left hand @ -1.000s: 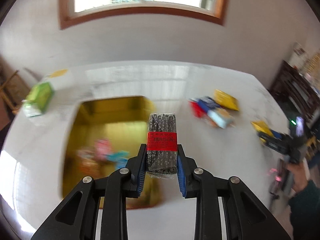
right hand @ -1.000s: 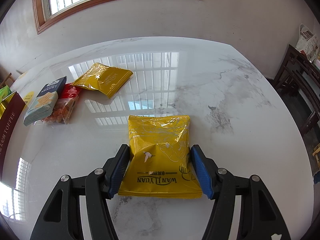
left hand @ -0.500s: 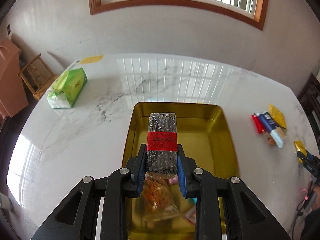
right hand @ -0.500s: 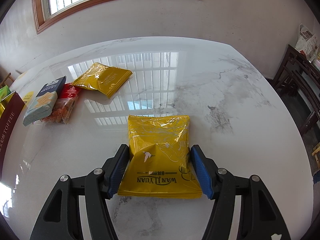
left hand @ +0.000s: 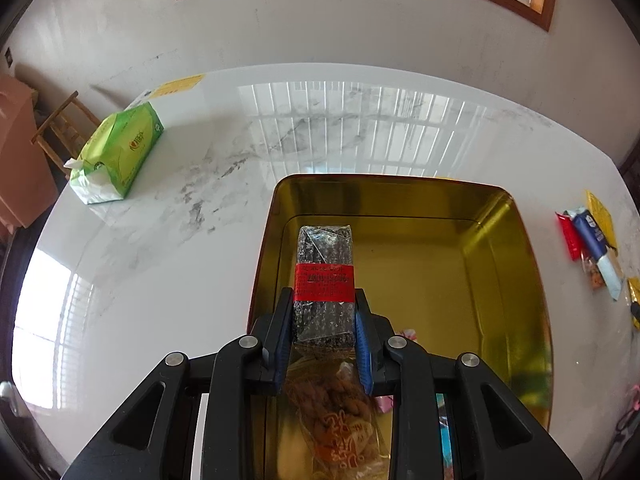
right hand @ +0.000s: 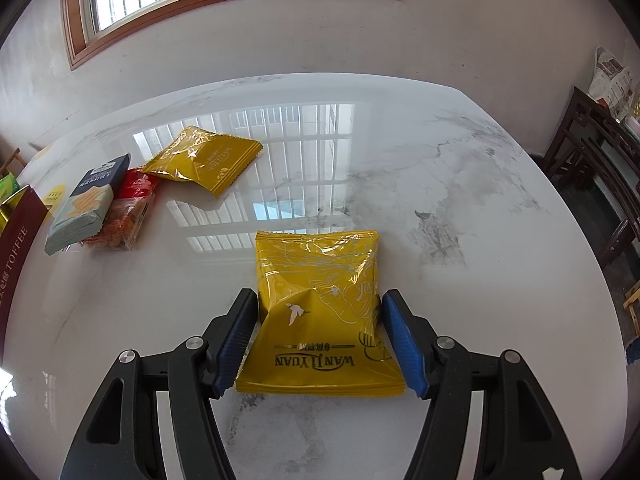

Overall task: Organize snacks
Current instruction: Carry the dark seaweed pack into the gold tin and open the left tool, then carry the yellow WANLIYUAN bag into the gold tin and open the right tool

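My left gripper is shut on a dark speckled snack bar with a red label and holds it over the left part of the gold tin. Several snack packets lie in the tin under the gripper, one orange. My right gripper has its jaws around a yellow WANLIYUAN packet on the white marble table; the left pad touches it, the right pad stands just off it.
A second yellow packet, a blue-grey packet and a red and orange packet lie at the left of the right wrist view, next to the tin's dark red wall. A green tissue pack lies at the table's far left.
My left gripper has carried the dark bar leftward and lower over the tin, nearer the packets inside. My right gripper and the yellow packet have not moved.
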`<state>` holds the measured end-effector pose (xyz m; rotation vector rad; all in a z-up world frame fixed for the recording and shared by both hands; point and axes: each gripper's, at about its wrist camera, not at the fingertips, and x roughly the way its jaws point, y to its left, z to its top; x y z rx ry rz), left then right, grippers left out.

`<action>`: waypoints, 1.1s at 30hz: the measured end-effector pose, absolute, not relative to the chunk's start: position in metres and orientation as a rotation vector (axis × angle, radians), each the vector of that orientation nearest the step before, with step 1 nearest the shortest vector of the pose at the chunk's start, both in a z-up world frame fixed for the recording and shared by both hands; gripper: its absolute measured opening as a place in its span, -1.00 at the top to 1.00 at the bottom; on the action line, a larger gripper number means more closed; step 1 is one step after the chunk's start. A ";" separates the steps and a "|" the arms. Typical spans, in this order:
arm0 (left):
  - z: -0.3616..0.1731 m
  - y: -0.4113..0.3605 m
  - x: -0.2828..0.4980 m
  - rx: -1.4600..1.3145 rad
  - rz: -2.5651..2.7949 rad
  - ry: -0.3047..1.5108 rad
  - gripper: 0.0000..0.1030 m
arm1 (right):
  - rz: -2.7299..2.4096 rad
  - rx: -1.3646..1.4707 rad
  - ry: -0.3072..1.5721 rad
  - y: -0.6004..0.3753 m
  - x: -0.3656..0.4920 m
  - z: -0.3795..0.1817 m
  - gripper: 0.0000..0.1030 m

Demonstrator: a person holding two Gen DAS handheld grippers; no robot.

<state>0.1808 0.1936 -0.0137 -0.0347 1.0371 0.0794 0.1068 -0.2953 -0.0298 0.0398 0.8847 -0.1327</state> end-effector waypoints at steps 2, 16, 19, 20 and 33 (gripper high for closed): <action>-0.016 0.196 0.183 -0.046 0.083 1.044 0.45 | -0.134 0.041 0.885 -0.295 0.107 -0.030 -0.19; -0.023 0.192 0.181 -0.041 0.108 1.069 0.41 | -0.137 0.041 0.886 -0.295 0.107 -0.030 -0.27; -0.020 0.191 0.178 -0.049 0.092 1.064 0.22 | -0.137 0.041 0.887 -0.295 0.107 -0.030 -0.29; -0.018 0.190 0.176 -0.056 0.085 1.061 0.10 | -0.137 0.041 0.887 -0.294 0.107 -0.030 -0.29; 0.023 0.181 0.117 -0.028 0.104 0.919 -0.31 | -0.138 0.041 0.887 -0.295 0.107 -0.030 -0.31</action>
